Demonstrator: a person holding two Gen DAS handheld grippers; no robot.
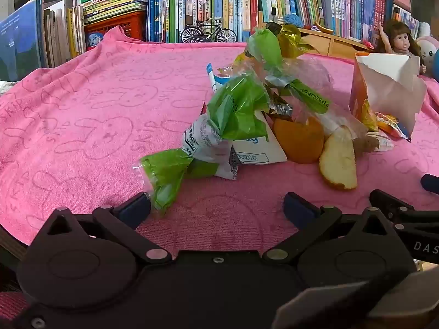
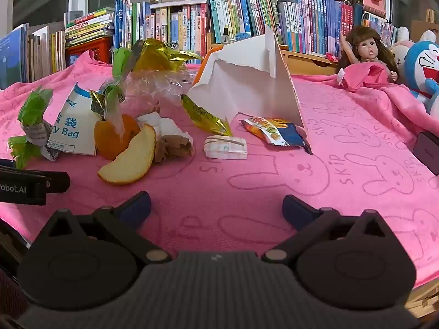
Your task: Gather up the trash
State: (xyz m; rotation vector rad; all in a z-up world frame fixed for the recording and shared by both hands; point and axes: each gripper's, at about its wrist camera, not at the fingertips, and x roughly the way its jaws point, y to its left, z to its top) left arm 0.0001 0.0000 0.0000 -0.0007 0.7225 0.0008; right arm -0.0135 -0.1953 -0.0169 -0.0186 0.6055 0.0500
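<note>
Both tongs gape wide, empty: left gripper point(image 1: 216, 209), right gripper point(image 2: 216, 208). Green wrapper point(image 1: 164, 175) touches left's near finger; close gently, it crumples.

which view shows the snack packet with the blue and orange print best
The right wrist view: the snack packet lies whole and unobstructed on the pink towel beside the torn white carton. In the left wrist view only a sliver of it peeks out at that carton's foot.
</note>
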